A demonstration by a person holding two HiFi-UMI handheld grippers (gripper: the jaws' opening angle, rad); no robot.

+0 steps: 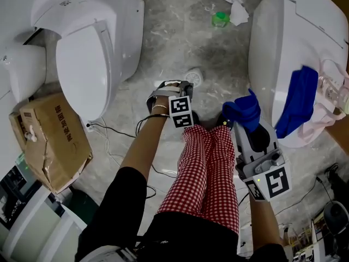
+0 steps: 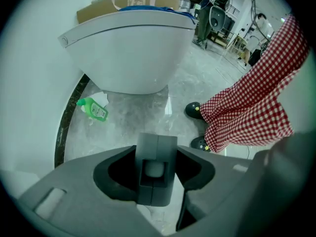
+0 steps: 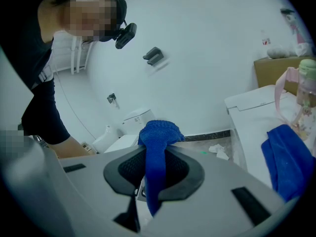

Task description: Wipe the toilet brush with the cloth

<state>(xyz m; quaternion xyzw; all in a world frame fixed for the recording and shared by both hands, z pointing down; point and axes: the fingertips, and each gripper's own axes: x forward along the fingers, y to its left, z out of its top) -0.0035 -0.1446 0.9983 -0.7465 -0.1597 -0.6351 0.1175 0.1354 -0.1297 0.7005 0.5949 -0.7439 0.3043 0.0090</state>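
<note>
Your left arm stretches forward past your checked trousers (image 1: 210,168), the left claw (image 1: 172,89) low over the floor (image 1: 180,31). The right claw (image 1: 252,137) sits near your right knee, beside the right toilet (image 1: 283,42). Only the gripper views show the grips. The left claw is pressed together, and the right is clamped on the blue cloth (image 3: 159,132), which is bunched above the grip and hangs below it.
</note>
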